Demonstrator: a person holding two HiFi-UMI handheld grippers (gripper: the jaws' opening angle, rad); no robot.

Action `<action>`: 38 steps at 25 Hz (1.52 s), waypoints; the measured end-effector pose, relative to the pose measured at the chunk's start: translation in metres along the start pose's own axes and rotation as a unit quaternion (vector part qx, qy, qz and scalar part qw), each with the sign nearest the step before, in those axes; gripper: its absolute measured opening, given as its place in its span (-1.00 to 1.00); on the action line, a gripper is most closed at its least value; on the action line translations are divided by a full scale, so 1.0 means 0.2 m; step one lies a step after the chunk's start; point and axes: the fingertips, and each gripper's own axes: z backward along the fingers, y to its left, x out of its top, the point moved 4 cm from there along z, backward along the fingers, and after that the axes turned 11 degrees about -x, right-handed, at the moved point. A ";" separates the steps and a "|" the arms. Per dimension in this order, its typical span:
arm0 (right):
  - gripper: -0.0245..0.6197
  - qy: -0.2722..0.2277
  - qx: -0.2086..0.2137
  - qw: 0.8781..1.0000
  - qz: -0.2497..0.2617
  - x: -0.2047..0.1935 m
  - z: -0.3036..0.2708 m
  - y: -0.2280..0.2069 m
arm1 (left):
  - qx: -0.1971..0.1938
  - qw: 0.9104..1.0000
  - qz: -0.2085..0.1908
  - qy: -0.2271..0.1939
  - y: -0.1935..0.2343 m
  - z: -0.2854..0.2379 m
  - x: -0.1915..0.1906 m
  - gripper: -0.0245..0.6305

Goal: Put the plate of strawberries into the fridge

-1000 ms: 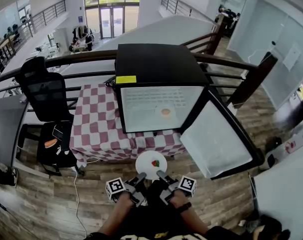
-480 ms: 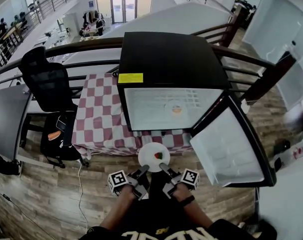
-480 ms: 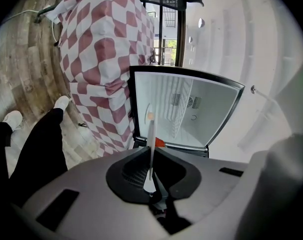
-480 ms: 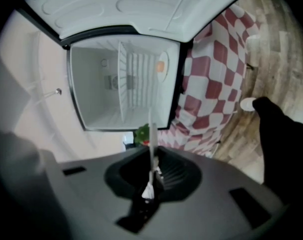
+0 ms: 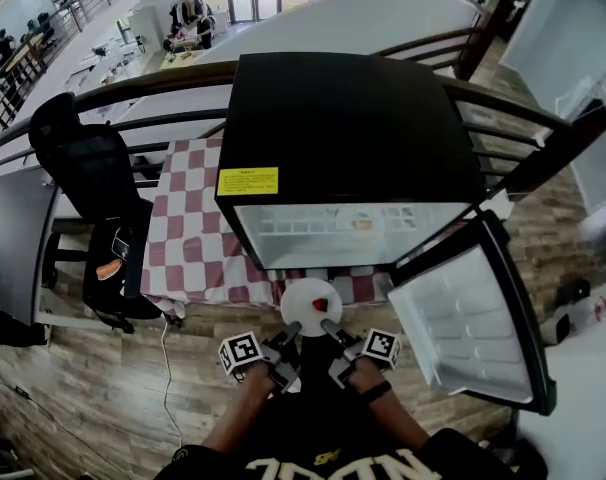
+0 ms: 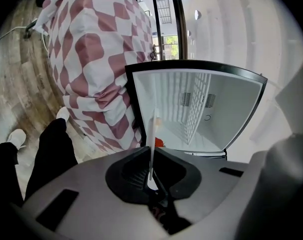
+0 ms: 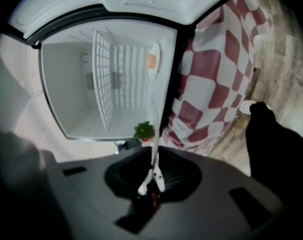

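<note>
The plate (image 5: 305,313) has come closer to the open fridge (image 5: 353,118) than a second ago. The left gripper (image 5: 292,328) and the right gripper (image 5: 327,325) each pinch its near rim. The round plate lies level just before the opening, far rim toward it, carrying strawberries (image 5: 320,302). A small orange item (image 5: 362,226) sits inside the fridge, whose door (image 5: 473,318) hangs open.

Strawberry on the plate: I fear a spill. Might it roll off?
It may roll: the strawberry lies loose on a flat white plate. The plate may tip, as the left gripper and right gripper pinch only its near rim.
</note>
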 end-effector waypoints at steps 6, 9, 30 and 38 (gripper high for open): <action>-0.81 0.000 -0.010 1.000 -0.008 0.14 -0.11 0.02 | -0.001 1.000 0.006 -0.018 0.05 -0.13 0.11 -0.82; -0.81 0.002 -0.010 1.000 -0.010 0.20 -0.15 0.03 | -0.006 1.000 0.007 -0.028 0.06 -0.18 0.14 -0.83; -0.81 -0.019 0.015 1.000 -0.015 0.56 -0.44 0.10 | -0.014 0.997 0.025 -0.065 0.15 -0.49 0.42 -0.83; -0.81 -0.038 0.004 0.999 -0.028 0.61 -0.48 0.11 | -0.012 0.996 0.028 -0.084 0.13 -0.57 0.45 -0.83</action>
